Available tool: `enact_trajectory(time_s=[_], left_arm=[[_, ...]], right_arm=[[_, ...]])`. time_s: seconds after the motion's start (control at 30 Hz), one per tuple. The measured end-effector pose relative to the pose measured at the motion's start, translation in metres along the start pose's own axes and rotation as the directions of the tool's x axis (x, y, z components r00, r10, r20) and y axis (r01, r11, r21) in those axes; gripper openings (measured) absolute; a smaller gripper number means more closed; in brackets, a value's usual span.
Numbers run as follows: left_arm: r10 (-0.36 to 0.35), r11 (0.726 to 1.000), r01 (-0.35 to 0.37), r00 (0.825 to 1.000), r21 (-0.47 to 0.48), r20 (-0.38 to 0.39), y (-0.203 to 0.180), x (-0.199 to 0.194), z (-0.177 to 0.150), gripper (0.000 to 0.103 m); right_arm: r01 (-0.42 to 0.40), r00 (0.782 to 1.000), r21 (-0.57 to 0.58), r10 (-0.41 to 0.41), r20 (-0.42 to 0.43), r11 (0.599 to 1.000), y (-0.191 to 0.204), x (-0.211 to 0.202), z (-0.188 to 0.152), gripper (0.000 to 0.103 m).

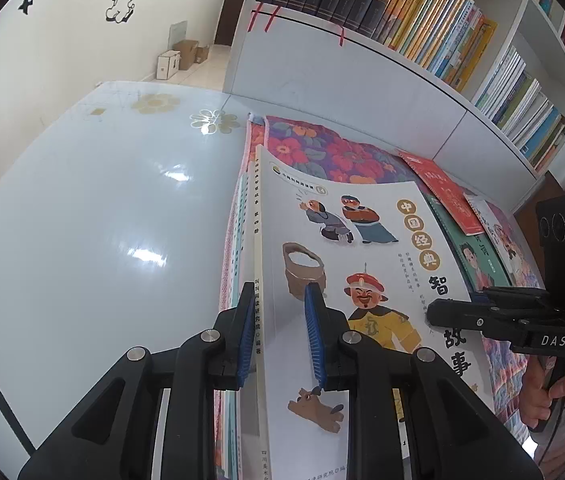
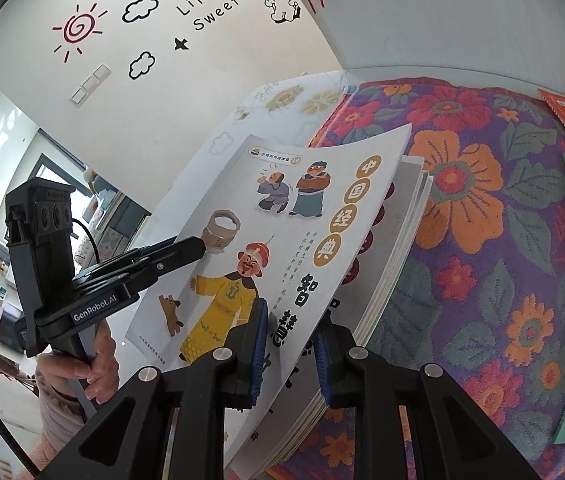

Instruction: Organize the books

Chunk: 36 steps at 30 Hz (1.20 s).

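Note:
A stack of thin books (image 1: pixel 346 240), topped by a white cover showing a cartoon man in a yellow robe, is held tilted over the floral cloth (image 1: pixel 322 152). My left gripper (image 1: pixel 280 334) is shut on the stack's spine edge, one blue pad on the cover and one beneath. In the right wrist view my right gripper (image 2: pixel 290 356) is shut on the opposite page edge of the same stack (image 2: pixel 282 220). The right gripper (image 1: pixel 454 316) shows at the cover's right side, and the left gripper (image 2: pixel 198 246) at its left.
A red book (image 1: pixel 442 192) and a green book (image 1: pixel 470 256) lie on the cloth to the right. White bookshelves (image 1: pixel 442 40) full of upright books stand behind. A glossy white table (image 1: pixel 102 220) spreads to the left. A person's hand (image 2: pixel 82 372) grips each handle.

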<state>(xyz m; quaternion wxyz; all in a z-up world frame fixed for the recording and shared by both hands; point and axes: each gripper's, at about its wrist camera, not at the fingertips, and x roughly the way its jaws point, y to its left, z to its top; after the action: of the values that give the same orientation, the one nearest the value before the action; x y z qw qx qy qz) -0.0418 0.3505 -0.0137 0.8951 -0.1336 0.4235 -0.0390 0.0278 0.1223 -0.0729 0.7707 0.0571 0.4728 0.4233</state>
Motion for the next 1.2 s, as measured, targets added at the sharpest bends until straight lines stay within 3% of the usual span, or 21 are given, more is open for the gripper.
enact_trajectory(time_s=[0.1,0.23,0.33,0.4,0.43,0.5,0.6,0.73,0.93,1.03,1.2], left_arm=[[0.045,0.999,-0.045,0.999,-0.020,0.011,0.005,-0.001,0.002,0.022],[0.032,0.998,-0.032,0.999,-0.048,-0.008,0.012,0.002,0.000,0.022],[0.073,0.995,-0.071,0.997,-0.075,0.024,0.015,-0.004,0.001,0.022],[0.090,0.990,-0.082,0.994,-0.117,0.058,0.019,-0.014,0.004,0.022],[0.100,0.987,-0.090,0.992,-0.130,0.071,0.020,-0.018,0.006,0.022],[0.131,0.982,-0.115,0.987,-0.151,0.096,0.020,-0.027,0.008,0.022],[0.140,0.980,-0.122,0.984,-0.155,0.109,0.013,-0.033,0.011,0.023],[0.132,0.983,-0.116,0.986,-0.141,0.102,-0.005,-0.033,0.014,0.023],[0.082,0.990,-0.070,0.992,-0.123,0.096,-0.056,-0.024,0.022,0.026],[0.038,0.998,-0.034,0.996,-0.055,0.076,-0.097,-0.008,0.028,0.026],[-0.011,1.000,0.010,0.999,0.026,0.039,-0.180,0.033,0.032,0.026]], right_arm=[[0.017,1.000,-0.018,-0.017,0.004,1.000,0.004,-0.001,-0.001,0.022],[0.006,1.000,-0.007,-0.006,0.008,1.000,0.002,0.000,-0.001,0.023],[-0.005,1.000,0.025,0.005,0.004,1.000,-0.002,-0.001,0.000,0.024],[0.033,0.999,0.062,-0.033,0.005,0.998,-0.005,-0.006,0.000,0.024],[0.072,0.997,0.088,-0.074,0.013,0.993,-0.007,-0.011,0.000,0.025],[0.133,0.990,0.113,-0.138,0.035,0.985,-0.014,-0.021,0.000,0.047],[0.156,0.984,0.125,-0.165,0.066,0.980,-0.025,-0.034,0.000,0.049],[0.094,0.987,0.192,-0.117,0.108,0.977,-0.048,-0.054,-0.001,0.049],[0.062,0.976,0.222,-0.106,0.192,0.973,-0.085,-0.088,-0.009,0.049],[0.029,0.965,0.267,-0.097,0.245,0.963,-0.119,-0.111,-0.015,0.049],[0.033,0.925,0.329,-0.154,0.348,0.944,-0.190,-0.156,-0.029,0.049]])
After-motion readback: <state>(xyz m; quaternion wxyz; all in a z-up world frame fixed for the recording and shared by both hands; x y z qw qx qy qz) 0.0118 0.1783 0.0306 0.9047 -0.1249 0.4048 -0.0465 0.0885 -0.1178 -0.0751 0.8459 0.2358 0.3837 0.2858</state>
